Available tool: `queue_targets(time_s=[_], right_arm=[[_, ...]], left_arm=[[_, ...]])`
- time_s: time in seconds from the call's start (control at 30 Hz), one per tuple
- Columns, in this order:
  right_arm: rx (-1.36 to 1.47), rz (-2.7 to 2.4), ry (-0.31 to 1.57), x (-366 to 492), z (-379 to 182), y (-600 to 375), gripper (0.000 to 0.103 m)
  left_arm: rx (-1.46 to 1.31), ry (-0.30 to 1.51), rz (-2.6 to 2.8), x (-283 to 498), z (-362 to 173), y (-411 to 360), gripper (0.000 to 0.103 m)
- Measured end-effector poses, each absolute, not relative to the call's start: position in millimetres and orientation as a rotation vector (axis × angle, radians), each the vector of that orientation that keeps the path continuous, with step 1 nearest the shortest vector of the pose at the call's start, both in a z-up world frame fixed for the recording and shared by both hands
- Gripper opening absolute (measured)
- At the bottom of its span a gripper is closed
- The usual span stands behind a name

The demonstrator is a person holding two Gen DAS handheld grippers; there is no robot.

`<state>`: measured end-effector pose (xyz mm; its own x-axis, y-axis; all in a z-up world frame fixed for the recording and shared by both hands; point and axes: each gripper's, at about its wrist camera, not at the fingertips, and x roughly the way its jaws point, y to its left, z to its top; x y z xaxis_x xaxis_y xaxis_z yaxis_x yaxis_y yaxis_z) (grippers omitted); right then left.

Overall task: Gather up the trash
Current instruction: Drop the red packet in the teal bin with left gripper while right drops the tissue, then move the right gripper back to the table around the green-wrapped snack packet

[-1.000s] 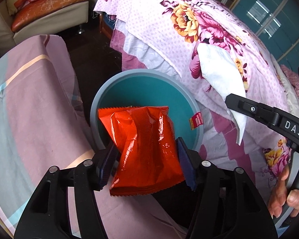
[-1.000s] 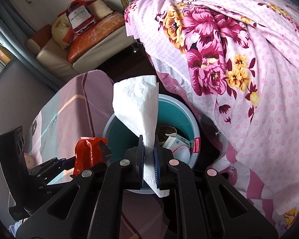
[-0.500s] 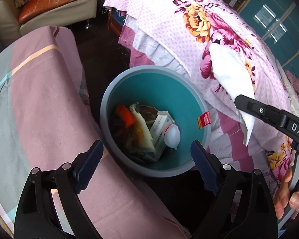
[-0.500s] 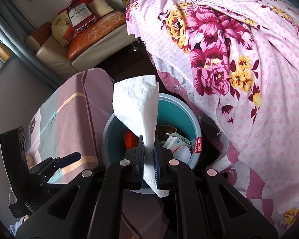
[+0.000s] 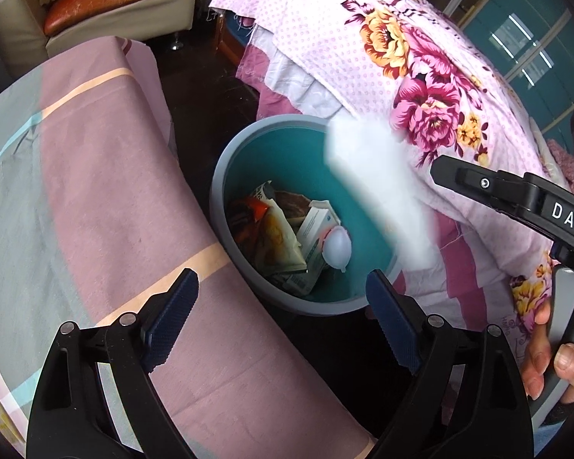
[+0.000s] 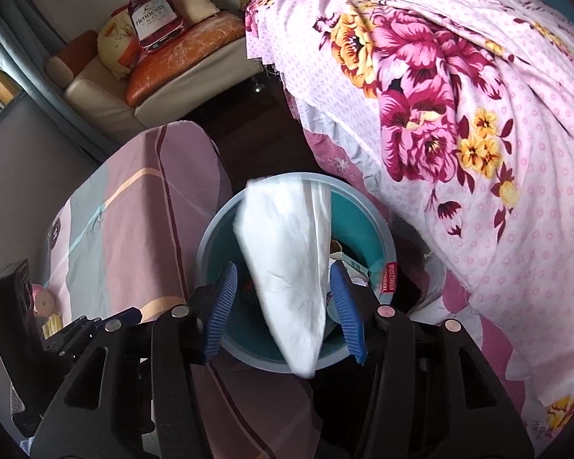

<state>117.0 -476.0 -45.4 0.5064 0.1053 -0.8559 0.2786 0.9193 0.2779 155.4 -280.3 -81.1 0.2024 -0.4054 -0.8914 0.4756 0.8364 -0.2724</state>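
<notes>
A grey bin with a teal inside stands on the floor between a striped cover and a flowered bed; it also shows in the right wrist view. It holds an orange packet, cartons and a white egg-shaped thing. My left gripper is open and empty above the bin's near rim. My right gripper is open. A white tissue is blurred between its spread fingers, loose over the bin; it also shows in the left wrist view.
A pink and grey striped cover lies left of the bin. The flowered pink bedspread hangs on the right. A cream sofa with an orange cushion stands at the back. Dark floor runs between them.
My left gripper let the orange packet go into the bin, then stayed open. My right gripper has just opened, and the tissue has come free and is dropping toward the bin.
</notes>
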Motion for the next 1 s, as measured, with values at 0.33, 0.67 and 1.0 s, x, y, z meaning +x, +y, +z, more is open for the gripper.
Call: queue_targets(time_s=[0.33, 0.67, 1.0], right_arm=[[0.415, -0.130, 1.053, 115.8, -38.9, -468.5, 0.076], [0.401, -0.137, 1.059, 100.3, -27.0, -451.2, 0.077], [0.364, -0.103, 1.052, 87.5, -11.3, -414.3, 0.077]], left_arm=[[0.035, 1.221, -0.615, 149.4, -77.0, -263.3, 0.090], [0.002, 1.195, -0.596, 138.6, -65.1, -238.1, 0.090], [-0.036, 1.161, -0.556, 123.0, -52.2, -197.5, 0.090]])
